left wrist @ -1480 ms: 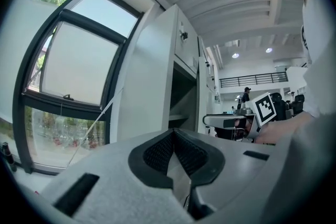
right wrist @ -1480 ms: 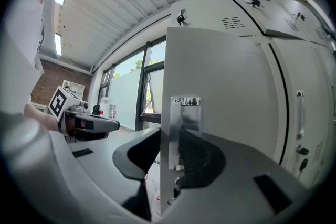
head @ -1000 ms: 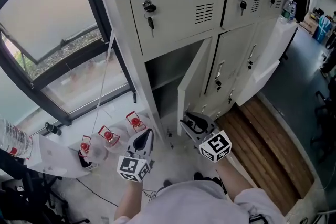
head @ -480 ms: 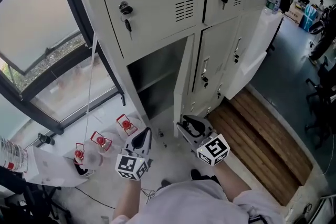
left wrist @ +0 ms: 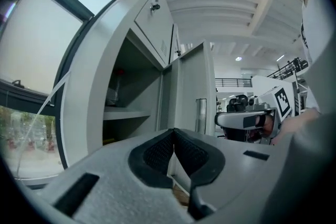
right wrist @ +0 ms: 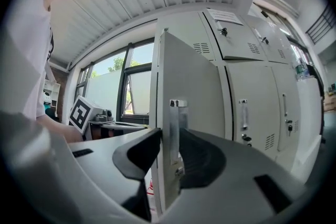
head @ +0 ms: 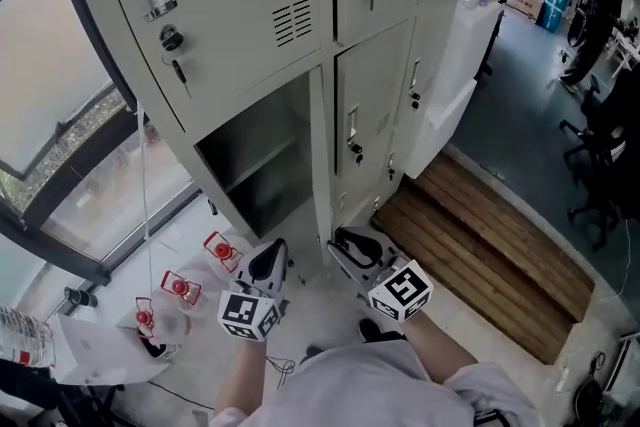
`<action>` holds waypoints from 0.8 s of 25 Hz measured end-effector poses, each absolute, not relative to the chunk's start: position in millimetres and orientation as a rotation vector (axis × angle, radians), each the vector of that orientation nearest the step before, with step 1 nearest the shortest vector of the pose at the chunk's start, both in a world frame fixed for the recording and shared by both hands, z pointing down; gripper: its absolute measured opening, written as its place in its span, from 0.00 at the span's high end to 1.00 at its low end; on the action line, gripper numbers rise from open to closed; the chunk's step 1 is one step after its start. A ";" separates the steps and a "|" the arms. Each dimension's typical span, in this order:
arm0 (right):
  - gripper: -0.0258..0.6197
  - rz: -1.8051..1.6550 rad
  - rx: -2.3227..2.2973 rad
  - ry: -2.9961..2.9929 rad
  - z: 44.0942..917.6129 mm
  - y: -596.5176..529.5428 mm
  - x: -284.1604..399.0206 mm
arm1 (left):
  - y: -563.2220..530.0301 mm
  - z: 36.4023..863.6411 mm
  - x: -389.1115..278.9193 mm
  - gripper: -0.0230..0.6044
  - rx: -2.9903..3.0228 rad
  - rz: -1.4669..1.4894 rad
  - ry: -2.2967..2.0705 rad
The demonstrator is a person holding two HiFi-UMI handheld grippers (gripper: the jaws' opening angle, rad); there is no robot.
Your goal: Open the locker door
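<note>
The lower-left locker door stands swung out, edge-on to me in the head view, and shows its empty compartment with one shelf. My right gripper is low at the door's free edge. In the right gripper view its jaws are closing around the door at the metal handle, one pad on each face. My left gripper hangs beside it to the left, apart from the door, its pads pressed together on nothing. The left gripper view shows the door and the right gripper.
Closed lockers continue to the right and above, with keys in their locks. Red-capped items lie on the floor at the left by a window. A wooden platform lies to the right. An office chair stands far right.
The door has swung further out, from angled to edge-on, with my right gripper staying at its edge. My view has shifted right along the lockers. The left gripper has kept its place.
</note>
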State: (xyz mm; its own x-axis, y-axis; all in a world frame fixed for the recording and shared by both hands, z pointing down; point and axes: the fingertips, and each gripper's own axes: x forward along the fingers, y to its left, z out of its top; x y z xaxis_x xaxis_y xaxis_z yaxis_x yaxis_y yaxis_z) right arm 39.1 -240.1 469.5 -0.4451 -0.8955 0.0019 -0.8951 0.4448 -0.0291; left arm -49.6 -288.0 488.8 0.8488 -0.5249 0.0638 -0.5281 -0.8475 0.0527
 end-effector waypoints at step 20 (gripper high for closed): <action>0.93 0.008 -1.910 2.416 466.3 -185.7 152.9 | -275.3 483.6 56.7 0.95 3.019 0.049 -0.550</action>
